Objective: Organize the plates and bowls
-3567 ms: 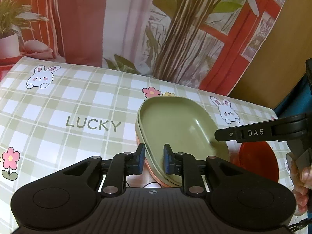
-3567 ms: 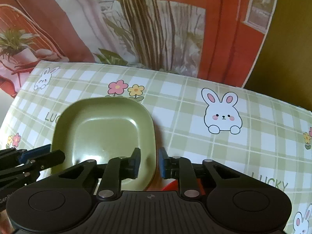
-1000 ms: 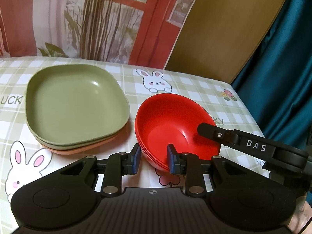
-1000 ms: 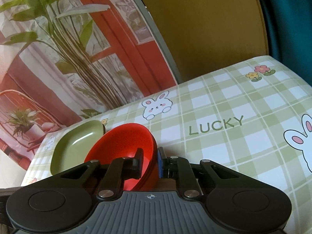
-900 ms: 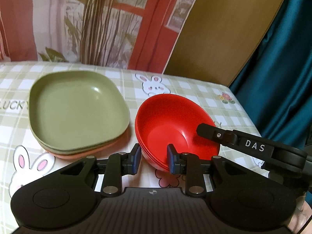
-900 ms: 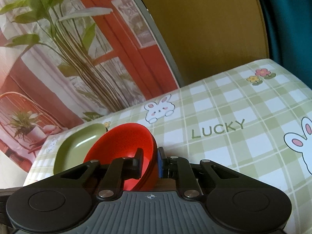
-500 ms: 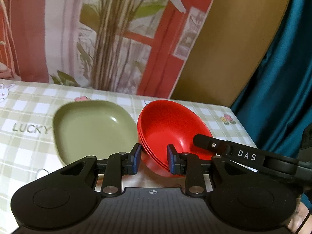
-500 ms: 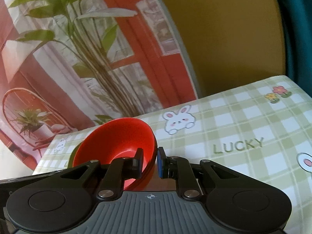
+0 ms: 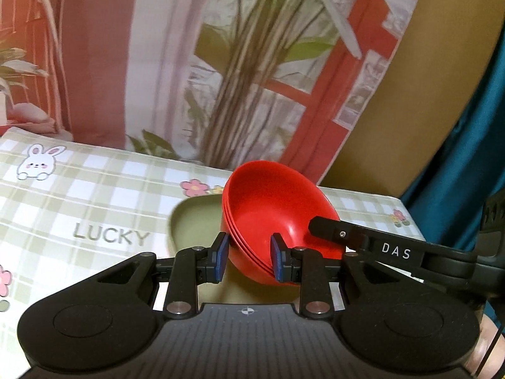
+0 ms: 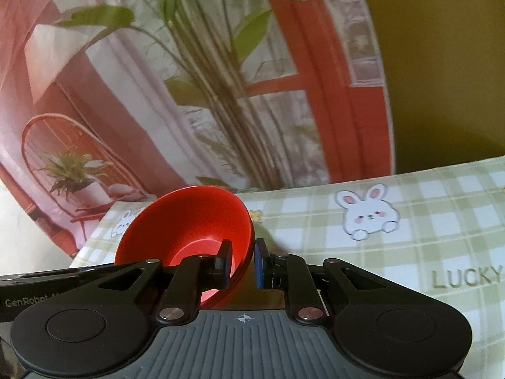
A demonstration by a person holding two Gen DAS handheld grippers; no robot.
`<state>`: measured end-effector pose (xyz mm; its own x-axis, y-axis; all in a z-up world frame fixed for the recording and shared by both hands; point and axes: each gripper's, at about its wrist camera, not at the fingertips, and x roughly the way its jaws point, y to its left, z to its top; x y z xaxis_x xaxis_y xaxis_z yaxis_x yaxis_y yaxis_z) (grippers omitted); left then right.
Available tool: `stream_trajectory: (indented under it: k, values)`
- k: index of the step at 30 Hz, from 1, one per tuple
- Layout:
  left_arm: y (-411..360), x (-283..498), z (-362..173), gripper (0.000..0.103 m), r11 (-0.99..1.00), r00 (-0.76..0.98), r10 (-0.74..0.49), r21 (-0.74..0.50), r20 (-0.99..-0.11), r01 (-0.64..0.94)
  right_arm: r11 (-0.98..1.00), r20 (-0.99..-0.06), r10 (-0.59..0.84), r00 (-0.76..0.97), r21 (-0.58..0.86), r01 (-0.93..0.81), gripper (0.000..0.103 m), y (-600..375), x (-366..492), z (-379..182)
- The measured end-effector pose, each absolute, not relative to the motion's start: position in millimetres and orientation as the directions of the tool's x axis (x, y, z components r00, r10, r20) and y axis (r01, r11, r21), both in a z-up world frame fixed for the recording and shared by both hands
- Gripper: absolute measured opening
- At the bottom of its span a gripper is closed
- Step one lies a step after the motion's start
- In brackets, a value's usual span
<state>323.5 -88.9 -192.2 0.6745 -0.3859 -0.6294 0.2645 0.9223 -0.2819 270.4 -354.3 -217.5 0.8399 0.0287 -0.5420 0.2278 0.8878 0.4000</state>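
Note:
A stack of red bowls [image 9: 274,208] hangs tilted above the table, held from two sides. My left gripper [image 9: 249,257] is shut on the stack's near rim, one pad on the outer wall and one inside. My right gripper [image 10: 241,263] is shut on the opposite rim of the red bowls [image 10: 189,221], its left finger inside and its right finger outside. Its black finger [image 9: 394,251] reaches in from the right in the left wrist view. Below and behind the bowls lies the green plate [image 9: 195,221] on the table, mostly hidden by them.
The table wears a green checked cloth [image 9: 94,195] with rabbits, flowers and the word LUCKY. A printed backdrop [image 9: 221,63] of plants and a red window stands behind it. A teal curtain [image 9: 473,126] hangs at the right. A hand [image 9: 487,347] shows at the lower right.
Both grippers have carried the red bowls up and to the left, from the cloth beside the green plates to above them. The bowls now tilt, and the plates are mostly covered.

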Motion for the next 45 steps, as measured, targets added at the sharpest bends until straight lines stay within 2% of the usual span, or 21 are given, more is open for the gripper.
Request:
stream_trajectory:
  k: [16, 26, 37, 39, 45]
  values:
    - [-57, 331, -226, 0.03, 0.923, 0.659, -0.375, -0.328, -0.652, 0.201, 0.904, -0.616, 0.065, 0.785, 0.369, 0.215, 0.015, -329, 293, -242]
    - [-55, 330, -229, 0.03, 0.92, 0.661, -0.383, -0.33, -0.646, 0.211, 0.912, -0.63, 0.049, 0.775, 0.345, 0.222, 0.015, -326, 295, -242]
    - [-61, 332, -223, 0.03, 0.941, 0.684, -0.323, -0.297, -0.654, 0.16, 0.937, -0.644, -0.001, 0.765, 0.267, 0.226, 0.016, -319, 299, -236]
    - [-62, 331, -217, 0.033, 0.946, 0.697, -0.312, -0.282, -0.646, 0.163, 0.938, -0.638, -0.014, 0.77, 0.257, 0.23, 0.022, -320, 297, -229]
    - [-56, 319, -190, 0.041, 0.95, 0.741, -0.299, -0.259, -0.601, 0.174, 0.941, -0.587, -0.043, 0.808, 0.249, 0.231, 0.023, -326, 278, -196]
